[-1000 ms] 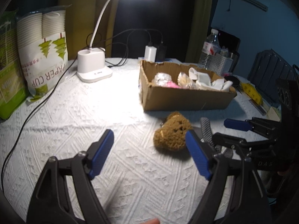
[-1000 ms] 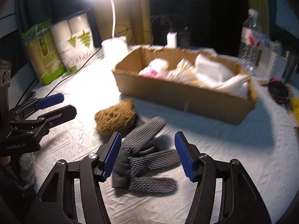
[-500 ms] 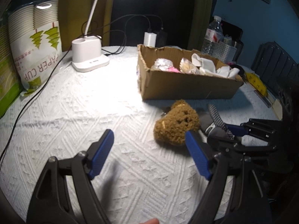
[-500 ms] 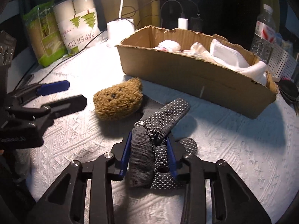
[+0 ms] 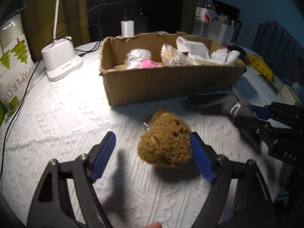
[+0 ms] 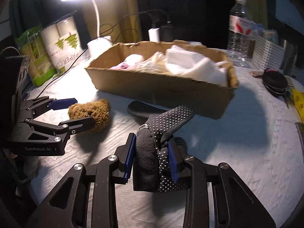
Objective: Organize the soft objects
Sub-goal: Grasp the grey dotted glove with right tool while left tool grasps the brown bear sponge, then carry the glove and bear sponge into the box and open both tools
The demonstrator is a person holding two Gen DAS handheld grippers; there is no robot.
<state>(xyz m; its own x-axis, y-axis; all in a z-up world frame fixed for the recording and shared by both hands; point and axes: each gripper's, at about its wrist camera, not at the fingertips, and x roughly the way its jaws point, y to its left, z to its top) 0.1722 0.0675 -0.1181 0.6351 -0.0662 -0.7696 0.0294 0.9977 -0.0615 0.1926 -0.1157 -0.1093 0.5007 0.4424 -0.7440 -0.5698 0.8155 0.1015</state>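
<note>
A brown plush bear (image 5: 165, 144) lies on the white tablecloth in front of the cardboard box (image 5: 152, 83). My left gripper (image 5: 152, 142) is open with the bear between its blue fingers, close to the right one. The right wrist view shows the same left gripper (image 6: 83, 111) around the bear (image 6: 100, 110). My right gripper (image 6: 152, 144) is shut on a bunched pair of dark dotted gloves (image 6: 171, 117), whose fingers stick out toward the box (image 6: 161, 89). White cloths and a pink item lie inside the box.
A white lamp base (image 5: 60, 64) and a paper cup pack (image 5: 13, 60) stand at the left, with cables running behind. A water bottle (image 6: 239, 30), a white perforated basket (image 6: 267, 53) and a black round item (image 6: 274, 79) sit at the right.
The right jaws closed on the gloves and drew them off the cloth, bunched. My left gripper moved forward and right, and the bear now sits between its fingers.
</note>
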